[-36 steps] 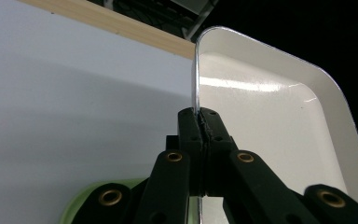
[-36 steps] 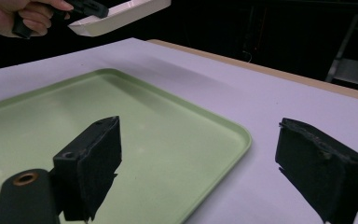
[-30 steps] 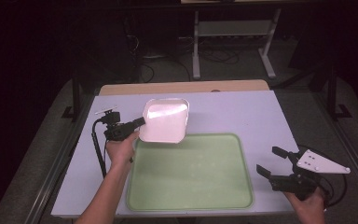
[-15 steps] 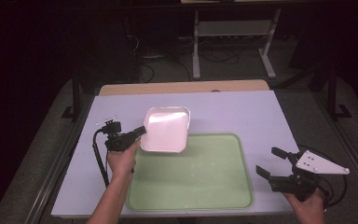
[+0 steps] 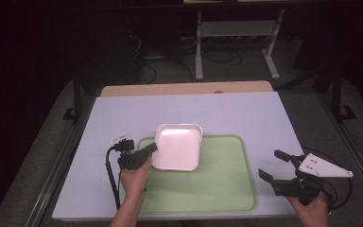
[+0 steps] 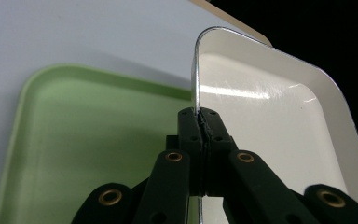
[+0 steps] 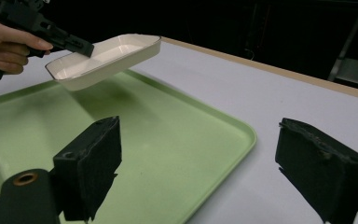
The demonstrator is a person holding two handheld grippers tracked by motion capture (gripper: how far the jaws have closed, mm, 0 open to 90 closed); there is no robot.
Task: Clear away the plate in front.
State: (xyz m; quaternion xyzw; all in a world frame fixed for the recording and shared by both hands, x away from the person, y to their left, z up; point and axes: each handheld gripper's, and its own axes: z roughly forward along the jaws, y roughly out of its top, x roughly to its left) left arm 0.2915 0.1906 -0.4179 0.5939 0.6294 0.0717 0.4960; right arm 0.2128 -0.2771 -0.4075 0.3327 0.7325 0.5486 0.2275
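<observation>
The left gripper [image 5: 147,150] pinches only the dish [image 5: 177,146] rim above the tray [image 5: 227,189], so it may slip and tip; the right gripper [image 5: 276,171] waits open.

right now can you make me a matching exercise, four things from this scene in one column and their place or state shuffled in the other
Things:
1. white dish
2. green tray
3. left gripper
4. right gripper

States:
A. lying flat on the table
B. jaws spread apart, holding nothing
C. held up in the air over the tray's far left part
D. jaws clamped on a rim

Pairs: 1-C, 2-A, 3-D, 4-B
</observation>
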